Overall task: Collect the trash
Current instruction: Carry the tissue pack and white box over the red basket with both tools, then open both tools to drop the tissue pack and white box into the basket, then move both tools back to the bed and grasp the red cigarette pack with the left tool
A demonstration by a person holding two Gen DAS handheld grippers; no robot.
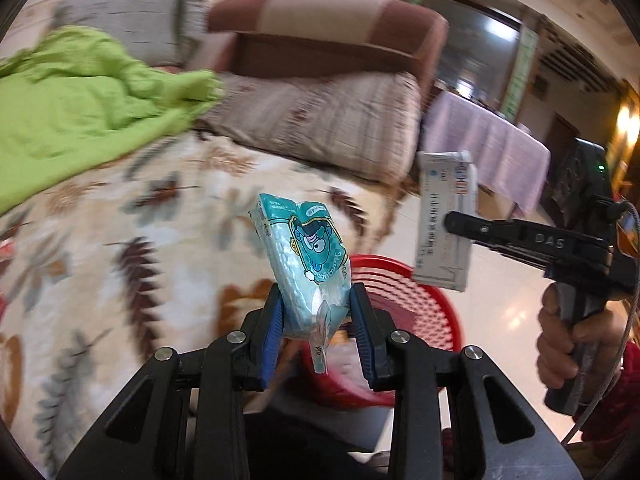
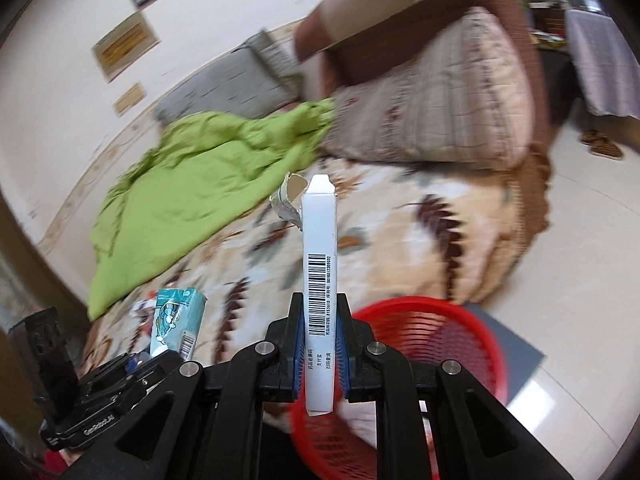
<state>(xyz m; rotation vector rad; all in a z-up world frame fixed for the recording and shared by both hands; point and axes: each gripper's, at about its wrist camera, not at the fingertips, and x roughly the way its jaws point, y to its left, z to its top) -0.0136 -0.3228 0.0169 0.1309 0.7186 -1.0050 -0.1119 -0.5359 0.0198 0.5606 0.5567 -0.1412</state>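
Observation:
My left gripper [image 1: 316, 312] is shut on a teal tissue packet [image 1: 306, 268] with a cartoon print, held upright over the bed's edge and the rim of a red mesh basket [image 1: 404, 300]. My right gripper [image 2: 319, 328] is shut on a flat white carton [image 2: 319, 272] with a barcode, held on edge above the red basket [image 2: 432, 344]. In the left wrist view the right gripper [image 1: 452, 222] and its carton [image 1: 444, 216] hang above the basket's right side. In the right wrist view the left gripper's packet [image 2: 176, 320] shows at lower left.
A bed with a leaf-print blanket [image 1: 120, 248] lies ahead, with a green cloth [image 1: 80, 108] and a striped pillow [image 1: 320, 120] on it. A brown headboard [image 1: 320, 28] stands behind. The basket stands on the shiny tile floor [image 2: 580, 248] beside the bed. Small scraps [image 2: 140, 308] lie on the blanket.

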